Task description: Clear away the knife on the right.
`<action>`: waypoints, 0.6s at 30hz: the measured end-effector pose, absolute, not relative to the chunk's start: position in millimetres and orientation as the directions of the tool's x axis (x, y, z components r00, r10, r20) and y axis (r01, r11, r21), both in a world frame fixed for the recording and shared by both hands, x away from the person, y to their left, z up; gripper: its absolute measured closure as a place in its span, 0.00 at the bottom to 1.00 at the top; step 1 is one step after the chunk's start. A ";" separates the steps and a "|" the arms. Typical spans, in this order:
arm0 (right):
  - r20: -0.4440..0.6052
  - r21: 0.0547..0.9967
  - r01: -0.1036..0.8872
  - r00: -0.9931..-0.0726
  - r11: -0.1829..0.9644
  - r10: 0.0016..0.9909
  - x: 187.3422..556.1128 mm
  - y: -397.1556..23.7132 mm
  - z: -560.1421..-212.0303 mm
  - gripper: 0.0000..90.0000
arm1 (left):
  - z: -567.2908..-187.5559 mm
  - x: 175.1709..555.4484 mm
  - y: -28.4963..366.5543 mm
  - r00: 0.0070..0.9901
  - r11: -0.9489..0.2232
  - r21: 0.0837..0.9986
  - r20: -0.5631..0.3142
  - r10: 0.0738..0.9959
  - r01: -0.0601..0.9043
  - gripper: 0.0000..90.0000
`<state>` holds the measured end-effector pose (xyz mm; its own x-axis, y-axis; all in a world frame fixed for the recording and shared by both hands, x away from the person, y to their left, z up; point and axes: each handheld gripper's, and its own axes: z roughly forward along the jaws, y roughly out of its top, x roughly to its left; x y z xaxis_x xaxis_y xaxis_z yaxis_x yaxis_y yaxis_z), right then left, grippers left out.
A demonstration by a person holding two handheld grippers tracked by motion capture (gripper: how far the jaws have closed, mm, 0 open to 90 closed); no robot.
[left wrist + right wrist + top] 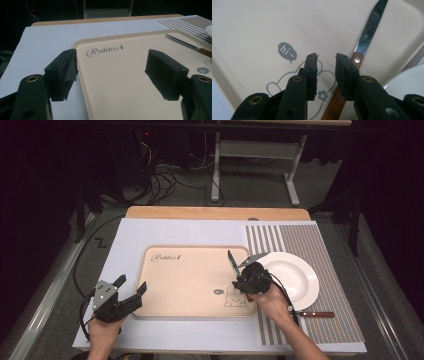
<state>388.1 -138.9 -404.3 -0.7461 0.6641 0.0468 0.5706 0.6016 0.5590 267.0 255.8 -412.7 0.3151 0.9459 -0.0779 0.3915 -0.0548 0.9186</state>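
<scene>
A wooden-handled table knife (231, 261) (368, 32) lies flat at the right side of a beige tray (190, 285) (262, 25) printed with a rabbit. My right gripper (241, 282) (327, 56) hovers over the handle end with its jaws a little apart. Nothing is pressed between the pads; the handle runs beneath the right jaw. My left gripper (131, 284) (112, 57) is wide open and holds nothing, straddling the tray's (125, 87) left edge. The left gripper view shows the knife (185, 43) far off at the right.
A white plate (292, 275) (409, 80) sits on a striped placemat (325, 260) right of the tray. A second wooden-handled knife (316, 314) lies on the mat near the plate's front. A white sheet (135, 230) covers the table under the tray.
</scene>
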 end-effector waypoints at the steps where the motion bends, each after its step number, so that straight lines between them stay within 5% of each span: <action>1: 0.046 0.567 0.565 -0.748 0.599 0.662 388.1 -140.1 -403.6 0.79 | -412.7 267.0 255.8 0.315 -0.055 0.918 -0.078 0.946 0.392 0.29; 18: 0.070 0.639 0.559 -0.727 0.529 0.683 376.1 -161.3 -395.2 0.73 | -412.6 266.4 254.9 0.318 -0.058 0.919 -0.076 0.945 0.391 0.29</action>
